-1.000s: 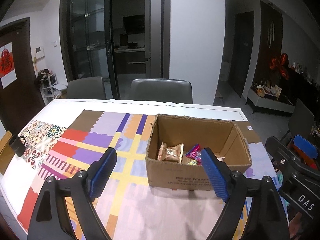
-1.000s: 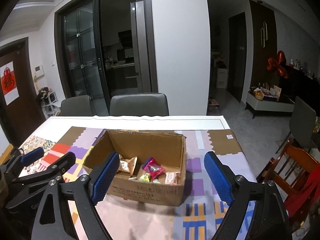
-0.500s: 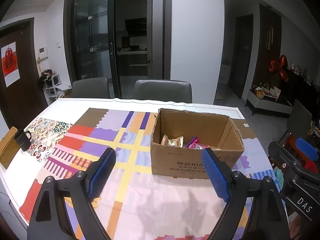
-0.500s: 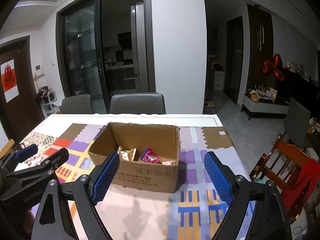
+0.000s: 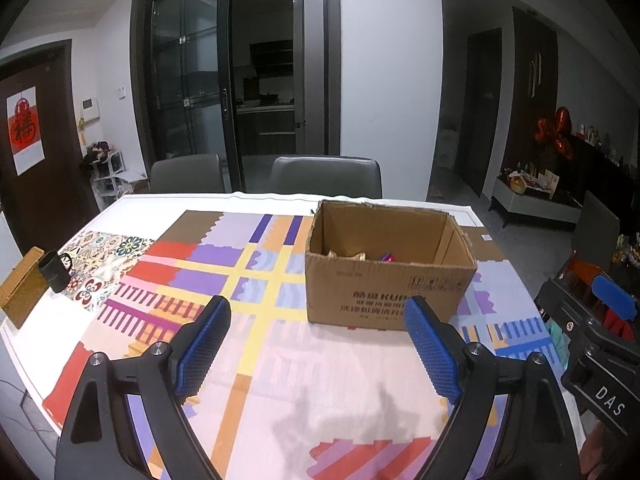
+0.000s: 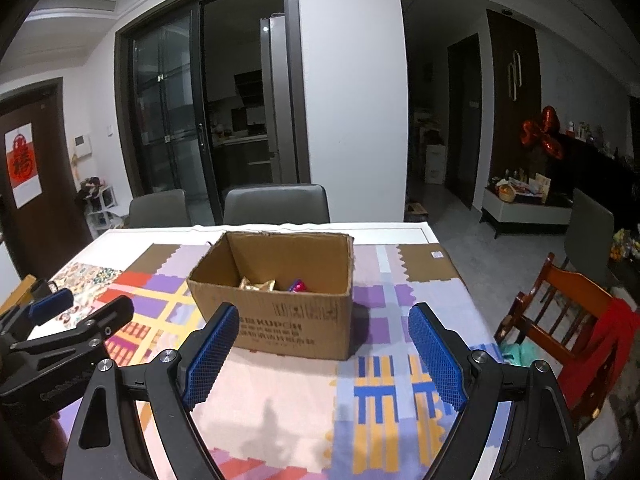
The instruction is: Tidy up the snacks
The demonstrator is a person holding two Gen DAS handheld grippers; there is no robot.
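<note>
Between the spread, empty fingers of the left gripper [image 5: 316,344] and right gripper [image 6: 324,354] lies bare patterned tablecloth [image 5: 256,320]. Beyond the fingertips stands an open cardboard box [image 6: 280,320] holding snacks: a gold packet [image 6: 258,284] and a pink wrapper [image 6: 298,286]. Both look light, crinkly and slippery; pinching a sealed edge seems best.

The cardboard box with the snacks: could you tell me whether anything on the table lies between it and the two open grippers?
Nothing visible does. Only bare patterned tablecloth lies between the left gripper, the right gripper and the cardboard box.
</note>
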